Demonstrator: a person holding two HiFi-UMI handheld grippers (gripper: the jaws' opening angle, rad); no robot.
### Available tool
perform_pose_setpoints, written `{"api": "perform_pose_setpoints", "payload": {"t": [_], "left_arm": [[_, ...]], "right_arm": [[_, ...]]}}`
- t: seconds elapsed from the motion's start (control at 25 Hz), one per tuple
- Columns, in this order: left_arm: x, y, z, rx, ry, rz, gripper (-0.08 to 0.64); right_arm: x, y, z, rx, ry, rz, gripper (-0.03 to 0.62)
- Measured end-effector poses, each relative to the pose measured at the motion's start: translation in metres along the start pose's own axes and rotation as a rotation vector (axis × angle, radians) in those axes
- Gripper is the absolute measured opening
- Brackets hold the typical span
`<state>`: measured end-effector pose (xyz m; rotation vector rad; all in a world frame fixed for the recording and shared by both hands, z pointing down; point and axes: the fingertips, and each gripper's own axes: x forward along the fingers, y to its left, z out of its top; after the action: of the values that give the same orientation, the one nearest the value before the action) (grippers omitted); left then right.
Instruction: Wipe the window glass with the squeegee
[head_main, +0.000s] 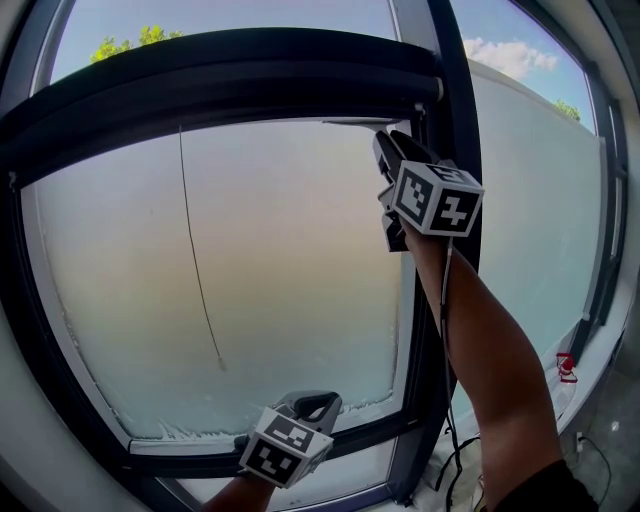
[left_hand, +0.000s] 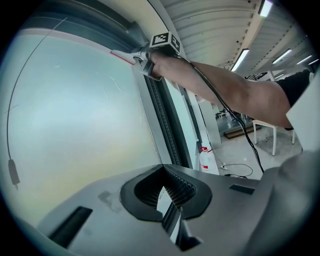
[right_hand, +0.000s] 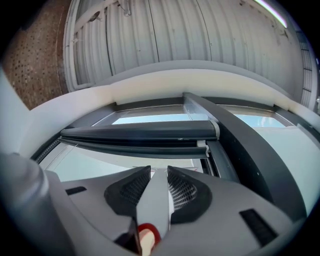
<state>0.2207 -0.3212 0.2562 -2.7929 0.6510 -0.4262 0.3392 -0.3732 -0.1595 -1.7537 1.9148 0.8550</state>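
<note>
The frosted window glass (head_main: 280, 280) fills the head view. My right gripper (head_main: 392, 140) is raised to the pane's top right corner and is shut on the squeegee's grey handle (right_hand: 154, 200), which has a red end. The squeegee blade (head_main: 352, 122) lies along the top edge of the glass; the left gripper view shows the blade (left_hand: 122, 56) as a thin pale and red strip beside the right gripper (left_hand: 142, 59). My left gripper (head_main: 318, 402) hangs low by the bottom edge of the pane, jaws together on nothing (left_hand: 167, 197).
A dark curved bar (head_main: 220, 70) runs across above the pane. A thin cord (head_main: 195, 260) hangs down the glass. A dark upright frame post (head_main: 455, 110) stands just right of the squeegee. A red-and-white bottle (left_hand: 206, 159) and cables (left_hand: 240, 167) lie on the floor.
</note>
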Motion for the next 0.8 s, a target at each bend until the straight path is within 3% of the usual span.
{"api": "perform_pose_setpoints", "payload": {"t": [0.8], "left_arm": [[0.004, -0.018, -0.065, -0.06, 0.049, -0.037, 0.0]], "right_arm": [[-0.074, 0.014, -0.079, 0.05, 0.068, 0.031, 0.095]]}}
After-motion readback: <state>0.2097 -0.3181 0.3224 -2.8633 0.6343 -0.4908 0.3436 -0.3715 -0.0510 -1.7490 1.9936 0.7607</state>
